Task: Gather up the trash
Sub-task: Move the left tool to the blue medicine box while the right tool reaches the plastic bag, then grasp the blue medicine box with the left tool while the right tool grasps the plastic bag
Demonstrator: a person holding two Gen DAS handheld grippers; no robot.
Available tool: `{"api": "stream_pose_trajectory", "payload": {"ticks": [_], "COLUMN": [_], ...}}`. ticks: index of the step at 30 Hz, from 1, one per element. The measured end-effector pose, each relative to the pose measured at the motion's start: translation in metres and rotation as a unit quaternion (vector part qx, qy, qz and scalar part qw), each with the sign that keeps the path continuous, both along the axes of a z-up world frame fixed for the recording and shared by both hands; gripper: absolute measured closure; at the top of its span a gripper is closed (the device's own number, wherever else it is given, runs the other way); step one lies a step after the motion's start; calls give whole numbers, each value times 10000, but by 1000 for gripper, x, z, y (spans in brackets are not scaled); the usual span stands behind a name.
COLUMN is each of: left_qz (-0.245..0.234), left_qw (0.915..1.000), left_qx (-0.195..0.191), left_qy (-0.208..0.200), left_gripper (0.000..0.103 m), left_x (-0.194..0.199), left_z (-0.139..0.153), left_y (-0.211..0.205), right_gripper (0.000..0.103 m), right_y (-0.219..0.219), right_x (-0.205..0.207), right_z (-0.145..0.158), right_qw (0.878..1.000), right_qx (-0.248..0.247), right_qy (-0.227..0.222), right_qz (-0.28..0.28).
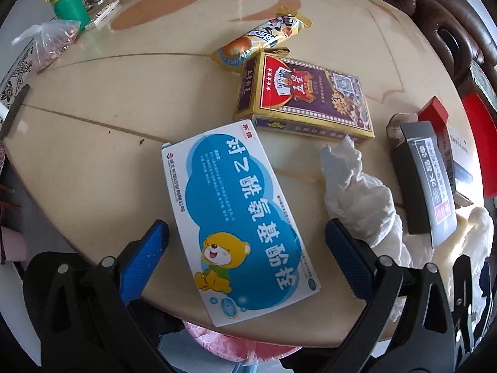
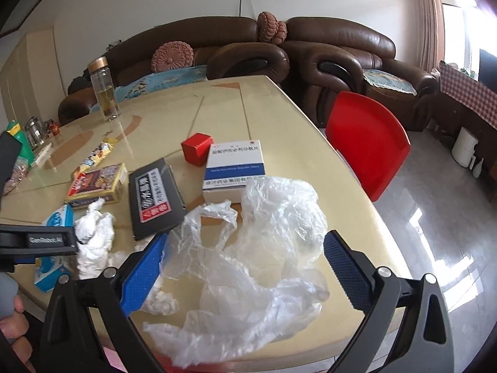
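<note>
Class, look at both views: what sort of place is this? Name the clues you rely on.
Most likely a home living room: brown leather sofas with round cushions behind a beige table strewn with household litter, such as a medicine box and a crumpled plastic bag.

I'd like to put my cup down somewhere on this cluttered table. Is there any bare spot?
Yes. The far half of the table, between the glass bottle and the red chair, is bare. So is the stretch left of the blue bear box, towards the bag of nuts. The near edge is crowded with boxes, tissue and the plastic bag.
</note>
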State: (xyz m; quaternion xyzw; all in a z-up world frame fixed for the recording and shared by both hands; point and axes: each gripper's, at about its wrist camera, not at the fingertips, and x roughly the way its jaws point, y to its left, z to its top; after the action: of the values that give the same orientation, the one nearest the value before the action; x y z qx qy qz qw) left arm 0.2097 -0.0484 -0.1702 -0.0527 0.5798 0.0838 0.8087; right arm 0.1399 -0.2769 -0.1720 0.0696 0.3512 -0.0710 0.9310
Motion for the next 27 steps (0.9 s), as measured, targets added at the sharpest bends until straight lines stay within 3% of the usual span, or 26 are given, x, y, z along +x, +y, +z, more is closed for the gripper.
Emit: {"api": "stream_pose_trajectory", "payload": {"ticks": [5, 10, 11, 13, 20, 27], "left_qz": [32, 133, 147, 218, 13, -556], "left_qw": [10000, 9999, 9998, 9993, 9991, 9977], "left_qx": [-17, -77, -82, -65, -345, -365], "left_qy": [-26, -66, -97, -298, -241, -144], "left_gripper": [5, 9, 14, 34, 34, 34], "left_x": [0, -2, -2, -4, 3, 6], "left_z": [0, 1, 2, 8, 10, 10], "left_y": [-3, 2, 4, 8, 18, 23], "right_gripper": [7, 21, 22, 23, 24, 49], "right_y": [-6, -10, -10, -6, -1, 4], "right_x": [4, 9, 8, 9, 11, 8], "right_z": [-8, -18, -18, -19, -20, -19], "right_qw": [9999, 9993, 9994, 9993, 9985, 9985], "right_qx": [70, 172, 81, -73, -283, -351], "right_qy": [99, 279, 268, 308, 408, 345], "right_qz": [-120, -175, -190, -185, -215, -231]}}
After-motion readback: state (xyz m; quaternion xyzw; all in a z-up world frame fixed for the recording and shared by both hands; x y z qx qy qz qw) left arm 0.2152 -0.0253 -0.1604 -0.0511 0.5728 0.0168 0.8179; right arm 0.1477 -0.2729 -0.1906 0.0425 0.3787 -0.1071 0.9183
